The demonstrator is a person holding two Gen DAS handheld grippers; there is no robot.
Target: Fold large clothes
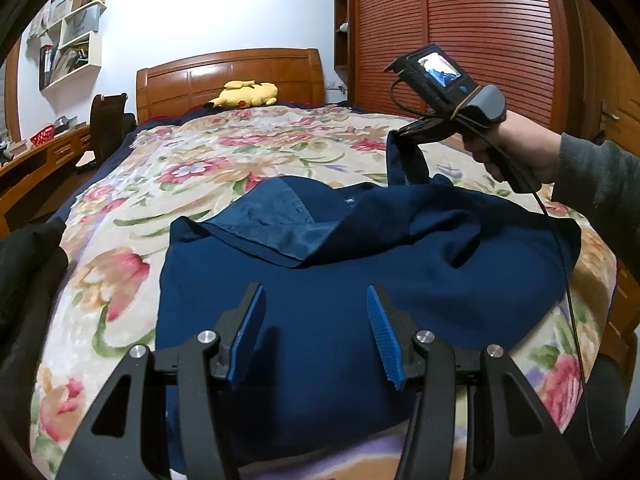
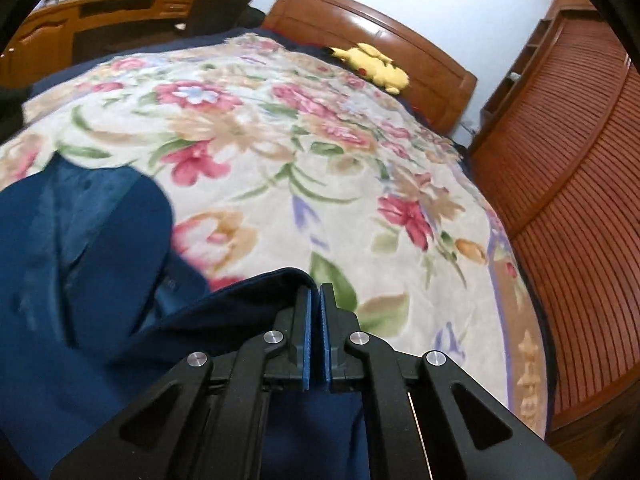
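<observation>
A large navy blue garment point(image 1: 320, 280) lies partly folded on the flowered bedspread point(image 1: 200, 152), its lighter lining showing near the collar. My left gripper point(image 1: 316, 296) is open and empty, hovering just above the garment's near part. My right gripper point(image 1: 400, 134) is shut on a sleeve or edge of the garment and holds it lifted above the bed at the right. In the right wrist view the right gripper point(image 2: 315, 294) has its jaws closed on navy cloth, and the garment point(image 2: 80, 264) spreads to the left and below.
A yellow plush toy point(image 1: 244, 94) lies by the wooden headboard point(image 1: 232, 76). A slatted wooden wardrobe point(image 1: 480, 40) stands at the right. A desk point(image 1: 40, 156) and dark chair point(image 1: 108, 124) stand at the left. Dark clothing point(image 1: 28, 280) lies at the bed's left edge.
</observation>
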